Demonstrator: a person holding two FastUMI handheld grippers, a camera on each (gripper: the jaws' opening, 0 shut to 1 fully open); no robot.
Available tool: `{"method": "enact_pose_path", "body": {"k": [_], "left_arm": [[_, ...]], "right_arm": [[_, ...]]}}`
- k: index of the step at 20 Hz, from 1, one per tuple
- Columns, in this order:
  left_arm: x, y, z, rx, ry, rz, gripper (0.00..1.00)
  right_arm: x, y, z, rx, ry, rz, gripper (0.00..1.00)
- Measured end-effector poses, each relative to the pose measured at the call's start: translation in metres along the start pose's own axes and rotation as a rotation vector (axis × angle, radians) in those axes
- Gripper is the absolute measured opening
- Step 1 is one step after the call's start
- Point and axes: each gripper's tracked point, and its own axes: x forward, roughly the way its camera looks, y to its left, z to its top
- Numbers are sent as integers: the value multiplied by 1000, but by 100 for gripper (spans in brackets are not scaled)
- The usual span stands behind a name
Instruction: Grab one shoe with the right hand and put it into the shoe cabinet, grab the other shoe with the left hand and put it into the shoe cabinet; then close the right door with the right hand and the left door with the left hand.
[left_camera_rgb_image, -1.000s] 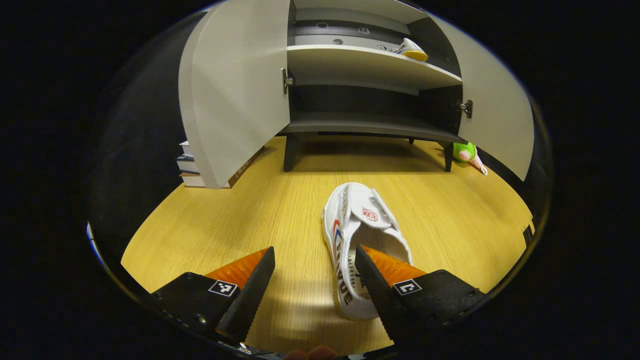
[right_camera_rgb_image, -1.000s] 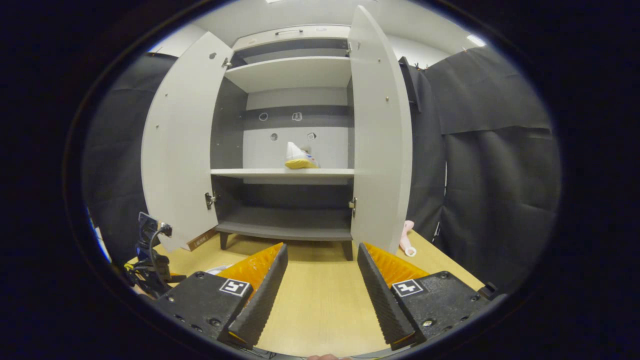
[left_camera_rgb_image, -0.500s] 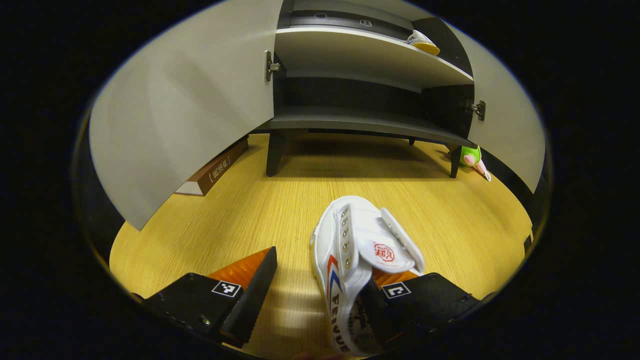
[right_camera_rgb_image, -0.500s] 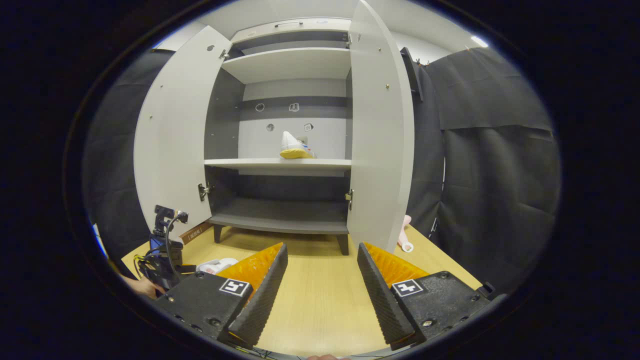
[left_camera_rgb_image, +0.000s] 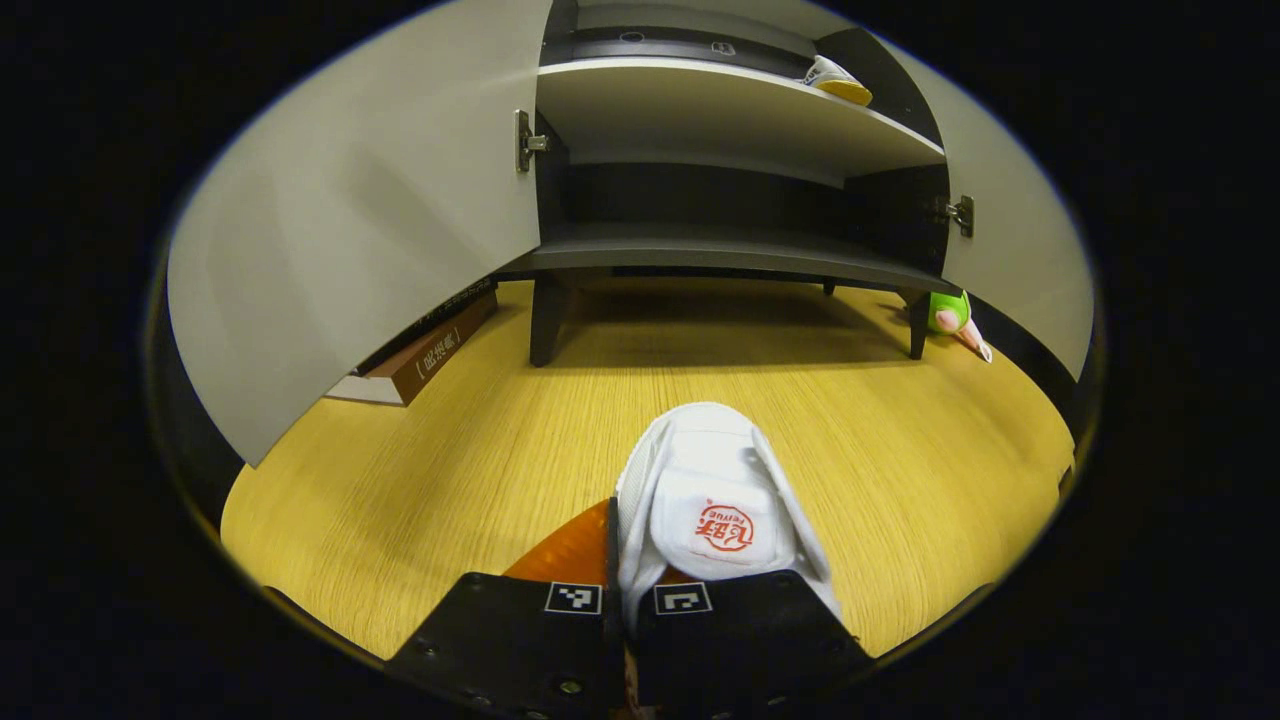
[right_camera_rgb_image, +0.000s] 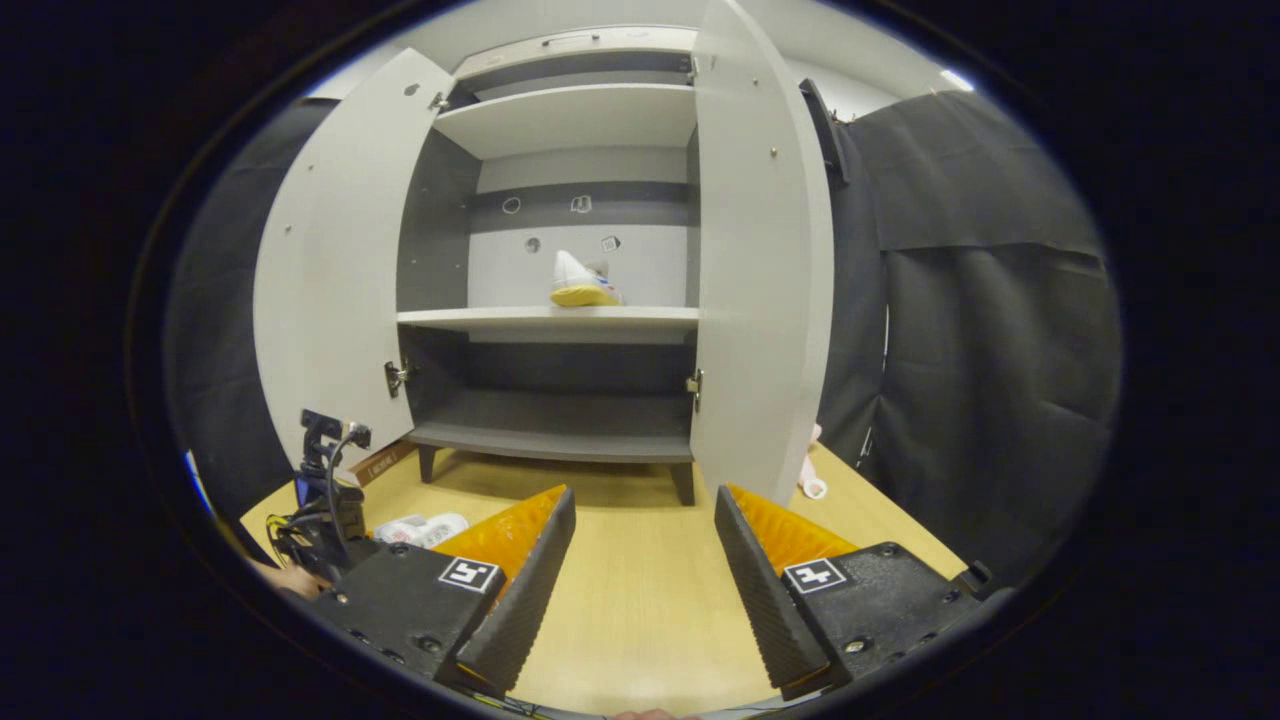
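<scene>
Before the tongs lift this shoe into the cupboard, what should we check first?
1. Left tongs closed on the white shoe: ok.
2. Grip firm enough to lift: cannot tell.
3. Left door and right door open: ok.
4. Free room on the shelf beside the first shoe: ok.
5. Right tongs open, holding nothing, back from the cabinet: ok.
6. Wooden table bare between shoe and cabinet: ok.
</scene>
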Motion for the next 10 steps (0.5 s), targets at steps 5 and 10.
{"method": "enact_pose_path", "body": {"k": [5, 10], "left_arm": [[-65, -14, 50, 4, -119, -11, 5], [-135, -44, 149, -42, -269, -74, 5]], "right_arm": [[2, 5, -2, -7, 0, 14, 89], [4, 17, 0, 5, -2, 54, 89]]}}
